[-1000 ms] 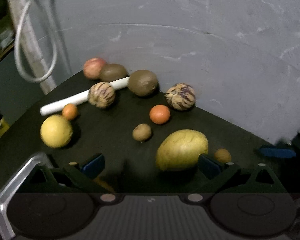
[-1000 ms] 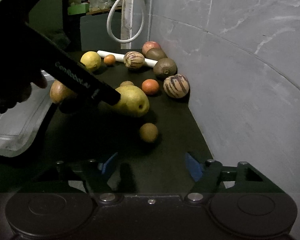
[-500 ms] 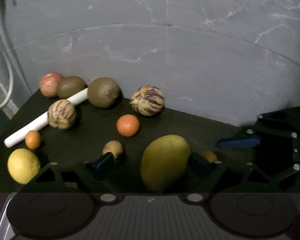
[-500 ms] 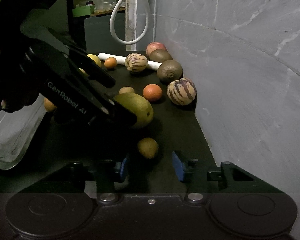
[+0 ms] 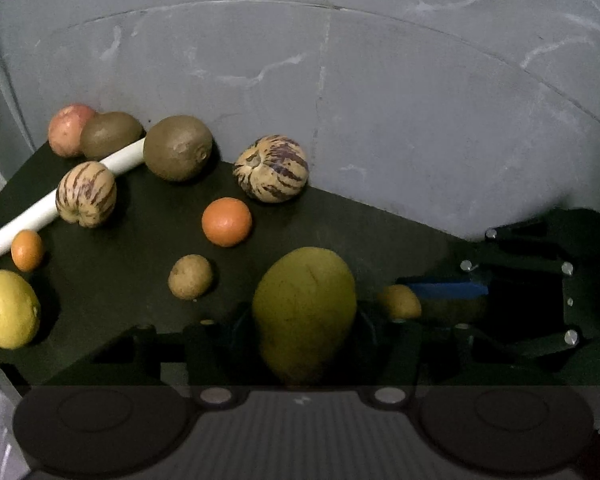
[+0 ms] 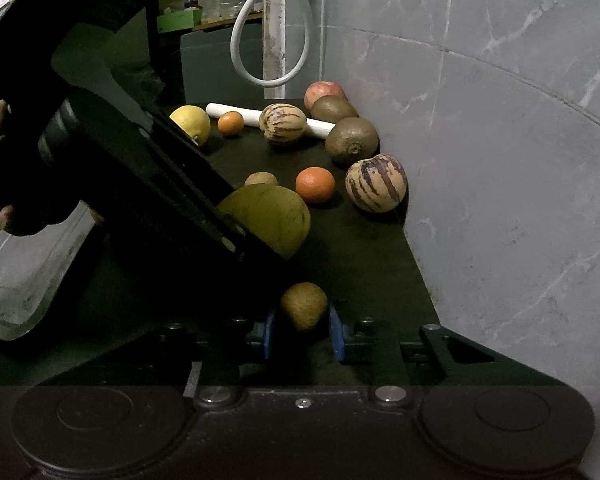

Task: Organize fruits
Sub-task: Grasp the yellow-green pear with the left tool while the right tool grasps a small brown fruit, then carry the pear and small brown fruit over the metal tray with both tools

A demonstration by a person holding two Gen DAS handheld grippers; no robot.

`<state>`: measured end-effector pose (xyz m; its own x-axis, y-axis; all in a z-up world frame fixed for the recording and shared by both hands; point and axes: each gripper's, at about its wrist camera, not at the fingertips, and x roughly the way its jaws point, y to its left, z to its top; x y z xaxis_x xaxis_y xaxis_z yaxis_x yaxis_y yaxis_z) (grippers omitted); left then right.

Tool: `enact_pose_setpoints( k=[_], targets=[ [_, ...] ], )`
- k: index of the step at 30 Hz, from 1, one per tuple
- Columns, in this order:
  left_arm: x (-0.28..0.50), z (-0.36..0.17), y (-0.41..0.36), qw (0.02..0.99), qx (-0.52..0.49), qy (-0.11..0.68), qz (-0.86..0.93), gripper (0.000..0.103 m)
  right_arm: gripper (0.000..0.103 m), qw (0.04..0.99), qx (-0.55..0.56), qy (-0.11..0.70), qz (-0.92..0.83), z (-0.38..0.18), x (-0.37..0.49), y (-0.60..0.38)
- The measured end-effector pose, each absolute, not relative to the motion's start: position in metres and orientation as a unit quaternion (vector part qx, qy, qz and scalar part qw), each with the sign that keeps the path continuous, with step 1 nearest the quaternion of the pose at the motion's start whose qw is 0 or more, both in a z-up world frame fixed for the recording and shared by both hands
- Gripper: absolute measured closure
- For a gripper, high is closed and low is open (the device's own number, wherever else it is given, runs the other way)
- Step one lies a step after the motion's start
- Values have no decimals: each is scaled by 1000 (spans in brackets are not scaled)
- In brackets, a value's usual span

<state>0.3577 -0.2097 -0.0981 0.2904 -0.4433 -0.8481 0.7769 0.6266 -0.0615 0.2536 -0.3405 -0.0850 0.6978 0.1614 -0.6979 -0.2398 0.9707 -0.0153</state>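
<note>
Since a second ago: both pairs of jaws drawn in from wide. Left gripper (image 5: 304, 332) closing around the large yellow-green mango (image 5: 305, 312), flanks between the dark fingers, near the table's (image 5: 132, 248) front edge. Right gripper (image 6: 302, 332) clamped on a small brown round fruit (image 6: 304, 310), blue pads touching both sides.

Counted left to right on the matte black table: one smooth lemon (image 5: 6, 310), two oranges (image 5: 227, 227), one white rod (image 5: 28, 220), two purple-striped cream melons (image 5: 272, 168), one reddish apple (image 5: 66, 134), two fuzzy brown kiwis (image 5: 178, 153), one more small brown fruit (image 5: 190, 276). Clear plastic tray (image 6: 16, 280) at far left.
</note>
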Motion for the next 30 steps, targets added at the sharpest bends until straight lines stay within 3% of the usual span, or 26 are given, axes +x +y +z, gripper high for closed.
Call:
enact_pose_setpoints(
  k=[20, 30],
  targets=[
    [364, -99, -181, 791, 112, 460, -387, 46, 75, 928, -45, 360, 81, -76, 243, -334],
    [359, -64, -130, 817, 20, 436, -377, 46, 75, 939, -30, 338, 59, -46, 244, -302]
  ],
)
